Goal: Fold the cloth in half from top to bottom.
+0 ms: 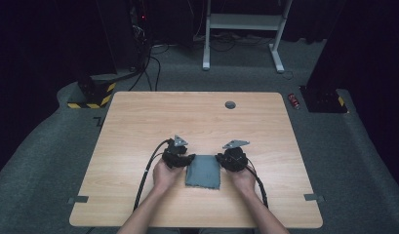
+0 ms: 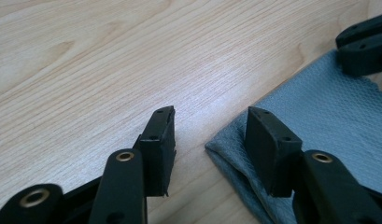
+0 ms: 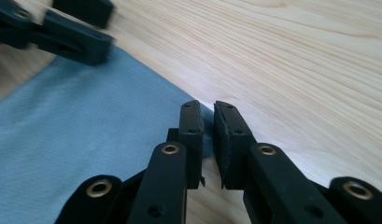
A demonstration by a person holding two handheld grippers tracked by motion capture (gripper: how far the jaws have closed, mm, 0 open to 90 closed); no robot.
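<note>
A folded grey-blue cloth [image 1: 203, 170] lies on the wooden table [image 1: 187, 117], near its front edge, between the two hands. My left gripper [image 1: 187, 160] stands open at the cloth's left far corner. In the left gripper view [image 2: 209, 116], one jaw rests over the cloth [image 2: 328, 116] and the other over bare wood, with no pinch. My right gripper [image 1: 219, 159] is at the right far corner. In the right gripper view [image 3: 205, 105], its pads are closed on the cloth's [image 3: 86, 140] edge. Each gripper view shows the other gripper's jaws across the cloth.
A round cable hole [image 1: 230, 105] sits near the table's far edge. Tape marks [image 1: 77, 199] lie at the front corners. Beyond the table stand a white desk frame [image 1: 243, 22], dark equipment with cables, and a red can [image 1: 294, 101] on the carpet.
</note>
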